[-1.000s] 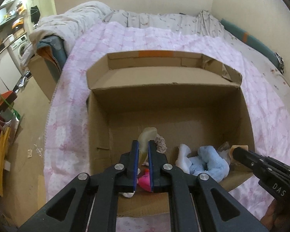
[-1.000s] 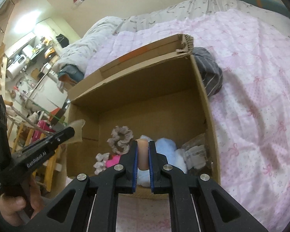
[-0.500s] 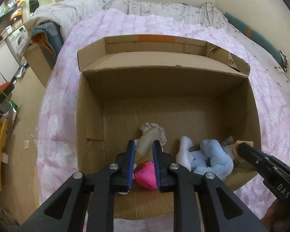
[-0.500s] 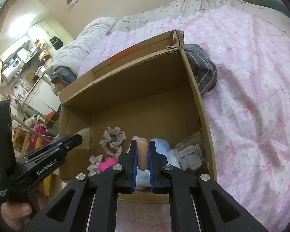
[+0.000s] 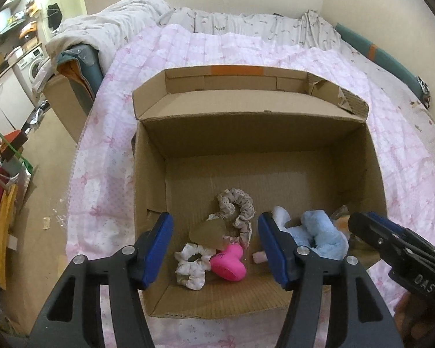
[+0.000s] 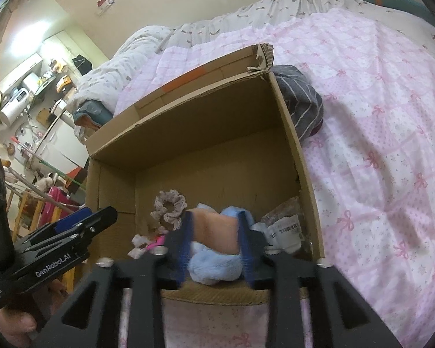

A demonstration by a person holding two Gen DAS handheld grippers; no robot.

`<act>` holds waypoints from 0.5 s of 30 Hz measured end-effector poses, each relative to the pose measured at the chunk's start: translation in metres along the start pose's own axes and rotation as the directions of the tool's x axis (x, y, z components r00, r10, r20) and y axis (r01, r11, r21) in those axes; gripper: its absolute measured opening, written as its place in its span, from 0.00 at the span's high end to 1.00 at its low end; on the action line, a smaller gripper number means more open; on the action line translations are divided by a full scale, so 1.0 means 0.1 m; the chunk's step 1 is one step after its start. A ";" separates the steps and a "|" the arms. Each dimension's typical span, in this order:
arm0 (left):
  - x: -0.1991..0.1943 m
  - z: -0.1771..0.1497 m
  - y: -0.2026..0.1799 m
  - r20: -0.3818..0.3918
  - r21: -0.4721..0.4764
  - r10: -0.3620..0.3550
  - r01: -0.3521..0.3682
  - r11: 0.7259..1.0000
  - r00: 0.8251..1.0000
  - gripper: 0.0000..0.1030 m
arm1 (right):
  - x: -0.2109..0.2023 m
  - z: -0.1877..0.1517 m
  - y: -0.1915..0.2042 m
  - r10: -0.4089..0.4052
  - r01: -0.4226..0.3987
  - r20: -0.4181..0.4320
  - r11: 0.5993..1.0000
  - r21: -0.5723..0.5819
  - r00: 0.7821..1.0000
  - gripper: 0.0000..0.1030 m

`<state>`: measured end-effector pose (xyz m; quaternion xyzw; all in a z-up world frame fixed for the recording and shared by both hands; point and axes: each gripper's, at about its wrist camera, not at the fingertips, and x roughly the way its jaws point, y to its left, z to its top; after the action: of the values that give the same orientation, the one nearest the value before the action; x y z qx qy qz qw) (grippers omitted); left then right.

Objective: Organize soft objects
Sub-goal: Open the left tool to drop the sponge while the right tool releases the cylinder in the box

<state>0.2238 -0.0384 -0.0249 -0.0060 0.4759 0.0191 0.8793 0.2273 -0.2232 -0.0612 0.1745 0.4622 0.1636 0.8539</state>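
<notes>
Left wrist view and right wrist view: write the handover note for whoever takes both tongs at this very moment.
Left tongs: open, holding nothing, over the box.
Right tongs: blurred, jaws parted around a peach pad; grip cannot be told.
In the box: tan pad, beige scrunchie, white scrunchie, pink toy, blue plush, packet.
Done: those six are in.
Left: get the peach pad in; the striped cloth on the bed beside the box is probably next.
</notes>
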 end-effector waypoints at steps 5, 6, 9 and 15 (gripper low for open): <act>-0.10 0.00 0.07 0.013 -0.016 0.013 -0.013 1.000 1.000 0.44 | -0.06 0.02 0.03 -0.008 0.008 0.017 1.000 -0.017 1.000 0.19; -0.13 0.00 0.09 0.020 -0.021 0.007 -0.007 1.000 1.000 0.44 | -0.09 0.03 0.04 -0.003 0.004 0.029 1.000 -0.017 1.000 0.17; -0.24 -0.01 0.13 0.046 -0.022 0.004 -0.003 1.000 0.999 0.44 | -0.20 0.03 0.04 0.031 -0.031 0.068 0.999 -0.007 0.997 0.00; -0.58 -0.08 0.27 0.115 -0.041 -0.006 0.011 0.999 0.993 0.35 | -0.53 -0.04 0.14 0.000 0.008 0.162 0.999 -0.045 0.987 0.00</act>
<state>0.1844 -0.0129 0.0191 -0.0250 0.4238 0.0254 0.9051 0.1951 -0.2333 -0.0181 0.1669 0.3881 0.1576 0.8926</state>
